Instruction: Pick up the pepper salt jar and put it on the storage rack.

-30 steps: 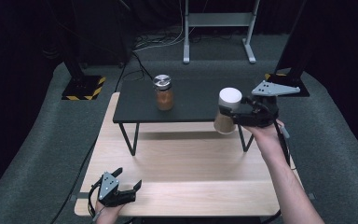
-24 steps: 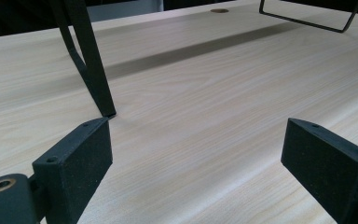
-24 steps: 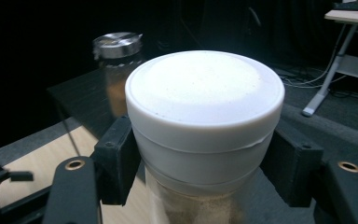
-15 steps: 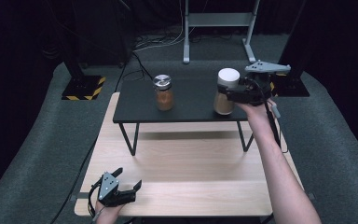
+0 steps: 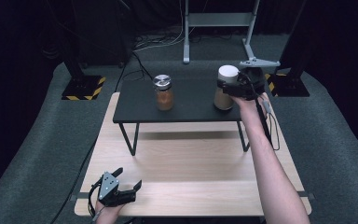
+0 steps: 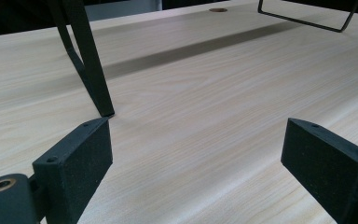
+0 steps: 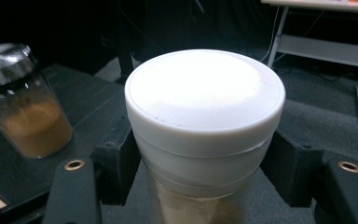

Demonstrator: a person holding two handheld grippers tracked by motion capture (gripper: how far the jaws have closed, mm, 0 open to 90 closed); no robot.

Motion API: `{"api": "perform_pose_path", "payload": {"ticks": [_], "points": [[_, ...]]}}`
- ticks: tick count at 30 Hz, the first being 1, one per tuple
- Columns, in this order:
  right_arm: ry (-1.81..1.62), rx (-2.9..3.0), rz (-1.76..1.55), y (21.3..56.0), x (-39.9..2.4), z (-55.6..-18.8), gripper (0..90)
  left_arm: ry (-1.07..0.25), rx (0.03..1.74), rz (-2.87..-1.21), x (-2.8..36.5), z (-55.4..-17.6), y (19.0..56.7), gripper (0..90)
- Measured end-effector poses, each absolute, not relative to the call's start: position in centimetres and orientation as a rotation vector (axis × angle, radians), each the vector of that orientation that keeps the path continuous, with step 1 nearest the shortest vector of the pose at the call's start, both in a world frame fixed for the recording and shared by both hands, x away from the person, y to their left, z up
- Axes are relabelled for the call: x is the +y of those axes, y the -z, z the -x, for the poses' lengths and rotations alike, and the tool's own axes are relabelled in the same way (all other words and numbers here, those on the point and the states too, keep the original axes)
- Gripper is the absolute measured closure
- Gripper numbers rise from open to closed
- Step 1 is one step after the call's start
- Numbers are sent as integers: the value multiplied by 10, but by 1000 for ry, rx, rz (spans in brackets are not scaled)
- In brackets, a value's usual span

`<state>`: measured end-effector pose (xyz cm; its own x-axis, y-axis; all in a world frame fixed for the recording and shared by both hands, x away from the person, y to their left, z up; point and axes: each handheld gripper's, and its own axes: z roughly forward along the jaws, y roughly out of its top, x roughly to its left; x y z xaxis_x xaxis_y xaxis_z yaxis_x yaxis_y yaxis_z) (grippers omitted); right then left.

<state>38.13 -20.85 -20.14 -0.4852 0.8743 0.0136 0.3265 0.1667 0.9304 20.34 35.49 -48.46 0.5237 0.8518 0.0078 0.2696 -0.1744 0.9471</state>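
Observation:
My right gripper (image 5: 228,88) is shut on a white-lidded jar (image 5: 226,87) of tan powder, held upright over the right end of the black raised shelf (image 5: 191,109); whether its base touches the shelf I cannot tell. In the right gripper view the black pads (image 7: 116,163) press both sides of the jar (image 7: 205,116) under its lid. A second jar with a silver lid (image 5: 163,92) and brown powder stands on the shelf's middle left, also seen as the glass jar (image 7: 25,107) to the left. My left gripper (image 5: 129,187) rests open near the wooden table's (image 5: 191,172) front left corner, nothing between its pads (image 6: 77,163).
The shelf stands on thin black wire legs (image 5: 130,137); one leg (image 6: 91,70) is just ahead of the left gripper. Grey carpet (image 5: 331,140) surrounds the table, with metal stand bases (image 5: 81,88) and cables behind.
The right gripper has carried the white-lidded jar from the shelf's front right edge back and up over the shelf's right end. The left gripper stayed put.

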Motion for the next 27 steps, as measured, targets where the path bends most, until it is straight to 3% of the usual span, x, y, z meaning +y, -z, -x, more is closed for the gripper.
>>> {"api": "perform_pose_path", "payload": {"ticks": [5, 7, 14, 27], "points": [[-1332, 1910, -1131, 201, -216, -379, 319, -698, 949, -1713, 354, -203, 485, 84], [-1358, 1903, -1129, 202, -221, -377, 263, -699, 949, -1713, 354, -203, 485, 84], [-1375, 1884, -1068, 203, -236, -358, 197, -701, 950, -1712, 354, -203, 485, 84], [-1392, 1897, -930, 255, -274, -320, 159, -704, 953, -1712, 353, -202, 485, 84]]}}
